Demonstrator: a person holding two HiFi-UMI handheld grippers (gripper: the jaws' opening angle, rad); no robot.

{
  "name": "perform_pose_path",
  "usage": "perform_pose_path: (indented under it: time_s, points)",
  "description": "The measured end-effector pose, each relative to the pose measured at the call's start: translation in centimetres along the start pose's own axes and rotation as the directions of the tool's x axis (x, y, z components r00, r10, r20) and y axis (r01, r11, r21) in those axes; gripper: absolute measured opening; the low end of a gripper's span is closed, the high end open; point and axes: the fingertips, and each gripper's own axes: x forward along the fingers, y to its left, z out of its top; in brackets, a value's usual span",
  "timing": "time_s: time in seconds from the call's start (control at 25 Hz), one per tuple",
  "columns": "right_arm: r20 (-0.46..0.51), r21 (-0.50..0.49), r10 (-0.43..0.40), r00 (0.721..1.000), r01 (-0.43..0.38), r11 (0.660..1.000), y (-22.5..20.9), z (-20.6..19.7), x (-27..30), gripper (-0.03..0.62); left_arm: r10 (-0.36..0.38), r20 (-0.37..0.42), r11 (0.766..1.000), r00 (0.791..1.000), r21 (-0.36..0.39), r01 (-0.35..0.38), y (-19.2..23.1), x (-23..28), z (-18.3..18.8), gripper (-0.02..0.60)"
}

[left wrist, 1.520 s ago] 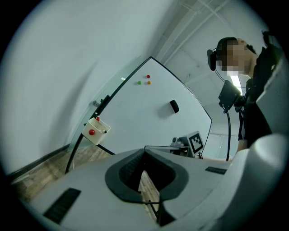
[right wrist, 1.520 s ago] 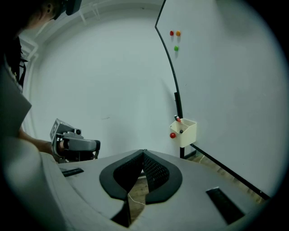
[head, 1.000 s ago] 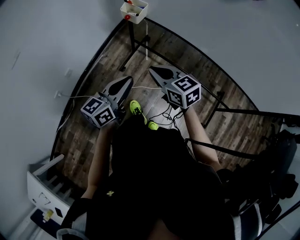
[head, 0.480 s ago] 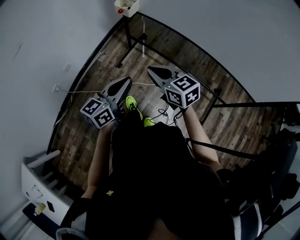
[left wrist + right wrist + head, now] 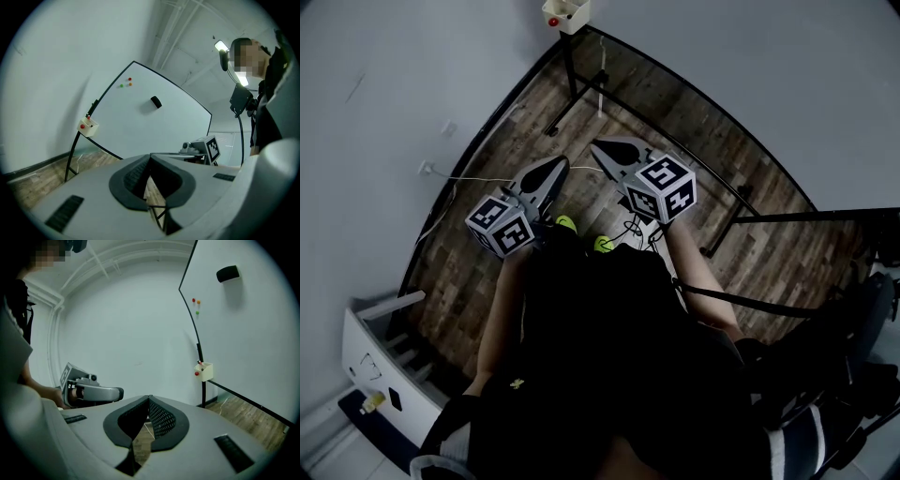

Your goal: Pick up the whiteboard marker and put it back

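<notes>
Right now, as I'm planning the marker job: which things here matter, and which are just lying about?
Job: large white whiteboard; small white box at its edge; left gripper and right gripper, both shut, empty.
Lying about: black eraser block; small coloured magnets; thin white floor cable.

The left tool (image 5: 150,155) and right tool (image 5: 149,398) have matt grey plastic shells with black ribbed pads. Below them the brown plank floor (image 5: 694,131) shows wood grain; ahead, the large white whiteboard (image 5: 154,126) looks smooth.
</notes>
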Motion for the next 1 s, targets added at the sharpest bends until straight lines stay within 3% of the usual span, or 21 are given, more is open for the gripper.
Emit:
perform_pose_path:
  time_s: [0.24,1.0]
  points:
    - [0.0,-0.023,0.012,1.0,-0.012,1.0,0.6,0.6,0.6,0.0,-0.008,0.02,1.0,1.0,-0.028,0.009,0.2,0.0,0.2,0.015]
    - [0.032,-0.061,-0.02,0.999,0.022,0.998,1.1,2.2,1.7,0.002,-0.037,0.024,0.999,0.999,-0.011,0.037,0.6,-0.6,1.5,0.015]
